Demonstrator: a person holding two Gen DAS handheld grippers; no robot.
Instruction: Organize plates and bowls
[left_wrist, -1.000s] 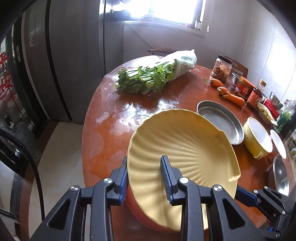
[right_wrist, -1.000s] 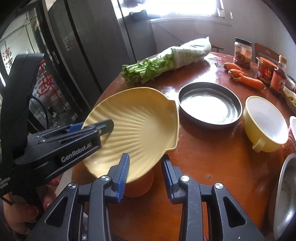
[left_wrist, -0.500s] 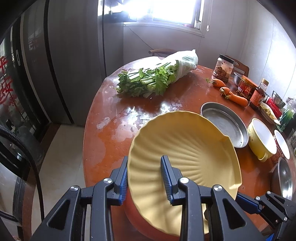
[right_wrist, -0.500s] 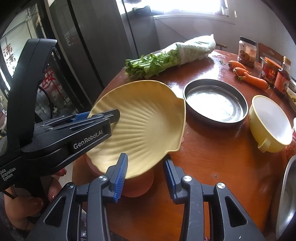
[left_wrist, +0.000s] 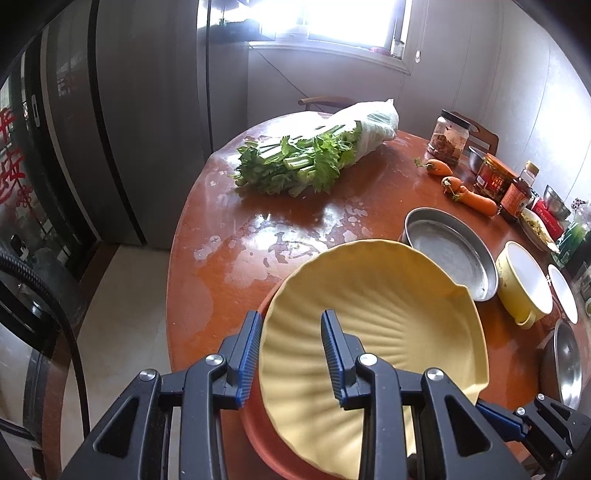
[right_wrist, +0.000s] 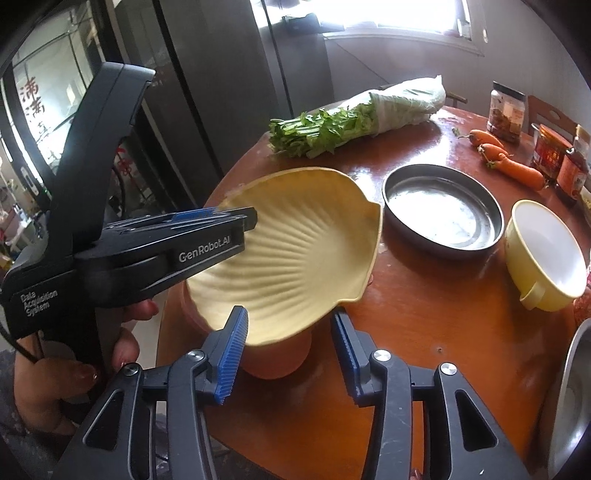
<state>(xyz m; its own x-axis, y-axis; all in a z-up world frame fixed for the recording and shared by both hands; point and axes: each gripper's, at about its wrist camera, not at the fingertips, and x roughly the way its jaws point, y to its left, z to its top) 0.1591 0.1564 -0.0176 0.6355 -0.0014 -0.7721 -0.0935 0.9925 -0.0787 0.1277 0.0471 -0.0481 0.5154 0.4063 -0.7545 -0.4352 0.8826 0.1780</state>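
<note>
my left gripper (left_wrist: 290, 345) pinching the rim of the pale yellow shell-shaped ribbed plate (left_wrist: 373, 325) at lower centre, tilted over an orange bowl (right_wrist: 275, 356), my right gripper (right_wrist: 286, 341) just been opening, jaws spread either side of the plate's near edge, round steel pan (right_wrist: 443, 210) right of it on the brown table (right_wrist: 424, 332)

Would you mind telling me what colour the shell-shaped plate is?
The shell-shaped plate is pale yellow with fanned ridges, seen best in the right wrist view.
</note>
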